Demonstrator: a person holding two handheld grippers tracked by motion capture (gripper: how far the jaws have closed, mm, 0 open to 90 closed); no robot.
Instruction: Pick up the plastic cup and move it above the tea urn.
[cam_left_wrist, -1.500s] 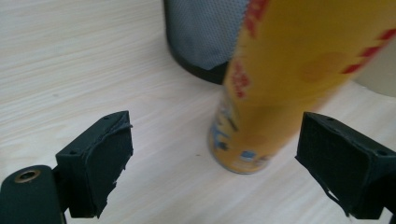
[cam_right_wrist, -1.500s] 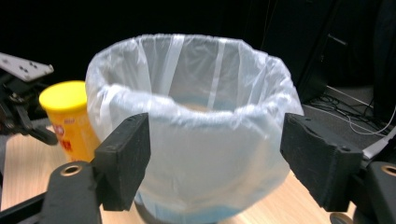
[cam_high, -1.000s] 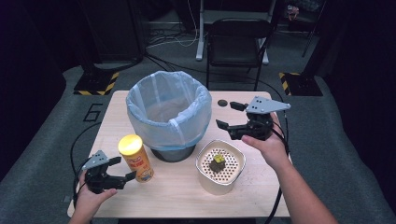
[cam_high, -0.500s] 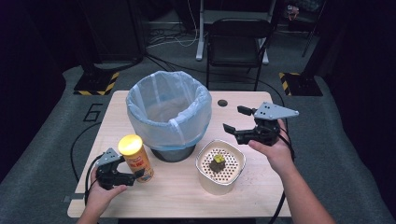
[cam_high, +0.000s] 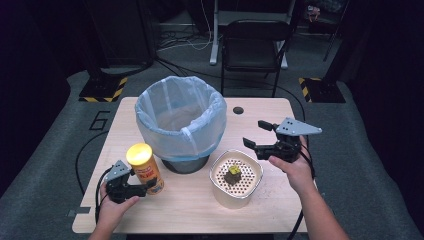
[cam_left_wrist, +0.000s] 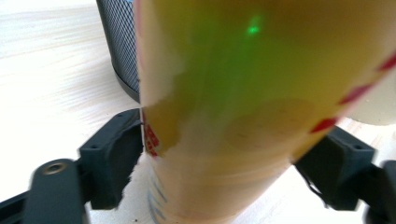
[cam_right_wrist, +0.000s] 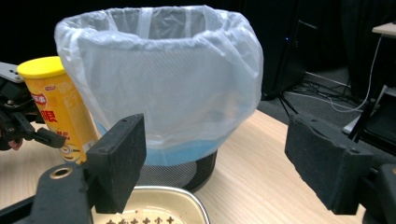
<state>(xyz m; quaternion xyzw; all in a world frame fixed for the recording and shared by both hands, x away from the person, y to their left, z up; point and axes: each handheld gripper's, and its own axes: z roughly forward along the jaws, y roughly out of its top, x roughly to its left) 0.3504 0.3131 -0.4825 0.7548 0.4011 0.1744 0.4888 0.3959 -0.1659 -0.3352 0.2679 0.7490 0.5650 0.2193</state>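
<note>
While the wooden bench (cam_high: 200, 210) carries everything, the biggest thing on it is the black mesh bin (cam_high: 181, 122), lined with a pale blue plastic bag (cam_right_wrist: 159, 74) that folds over its rim; it stands upright near the bench's middle. Just to its right and nearer the person sits the cream round-cornered container (cam_high: 236, 179), its perforated insert holding a small dark and yellow lump (cam_high: 233, 174). At the bin's other side, close to its base, stands the yellow-lidded snack can (cam_high: 145, 167), upright on the bench. The right gripper (cam_high: 257, 135) hangs above the bench just right of the container, its jaws spread apart with nothing between them; in the right gripper view they frame the bin. The left gripper (cam_high: 145, 186) sits low at the can's foot, and its jaws have just been closing; in the left gripper view the pads (cam_left_wrist: 116, 149) press the can's lower body from both sides, grasping it.
</note>
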